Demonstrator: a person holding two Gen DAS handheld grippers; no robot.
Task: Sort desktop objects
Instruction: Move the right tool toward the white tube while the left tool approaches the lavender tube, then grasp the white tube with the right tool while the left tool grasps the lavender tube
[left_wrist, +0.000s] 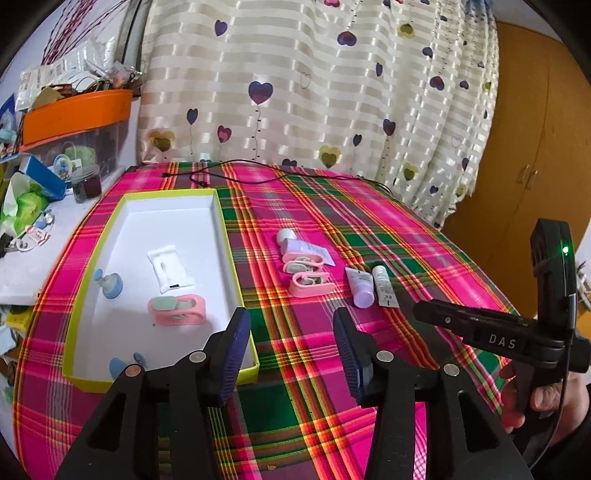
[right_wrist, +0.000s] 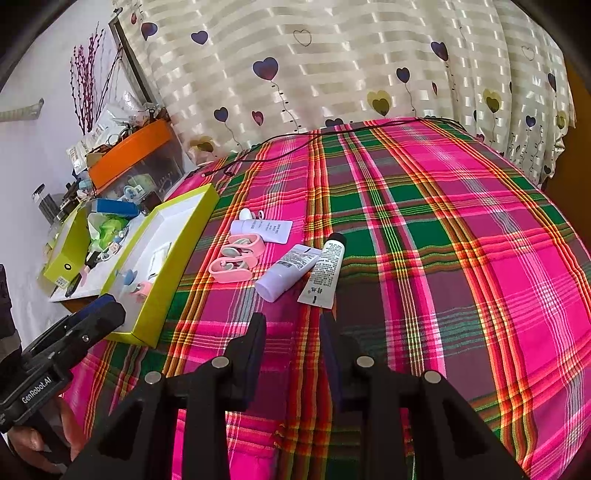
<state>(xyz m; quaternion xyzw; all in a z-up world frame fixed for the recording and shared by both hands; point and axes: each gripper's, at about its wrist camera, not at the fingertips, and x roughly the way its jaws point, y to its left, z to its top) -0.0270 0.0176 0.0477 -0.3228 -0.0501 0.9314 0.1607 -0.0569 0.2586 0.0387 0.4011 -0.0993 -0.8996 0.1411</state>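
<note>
Table covered by pink-green plaid cloth (left_wrist: 332, 229). Lime-rimmed white tray (left_wrist: 85, 280) is set near the table's left edge, long side running front to back. Inside the tray: a white sachet (left_wrist: 169, 268) around the middle, a pink clip (left_wrist: 177, 309) just in front of it, a blue suction knob (left_wrist: 110, 283) by the left wall, more blue pieces (left_wrist: 123, 365) at the front wall, partly hidden.

Left gripper (left_wrist: 291, 350) is held low over the cloth at the tray's front right corner, jaws spread wide, nothing between them. Right gripper (right_wrist: 293, 354) is held over the cloth just short of the tubes, jaws parted with a narrow gap, empty.

Unsorted items are grouped on the cloth right of the tray, toward mid-table: white-capped tube (left_wrist: 306, 248) farthest back, two pink clips (left_wrist: 308, 275) touching it at its near side, a lilac tube (right_wrist: 288, 271) and a white black-capped tube (right_wrist: 327, 273) side by side nearest the right gripper.

A black cable (left_wrist: 236, 171) is laid along the table's far edge. An orange-lidded bin (left_wrist: 74, 114) and clutter are seen on the white surface beyond the left edge. Heart-print curtain (left_wrist: 314, 92) hangs behind.
</note>
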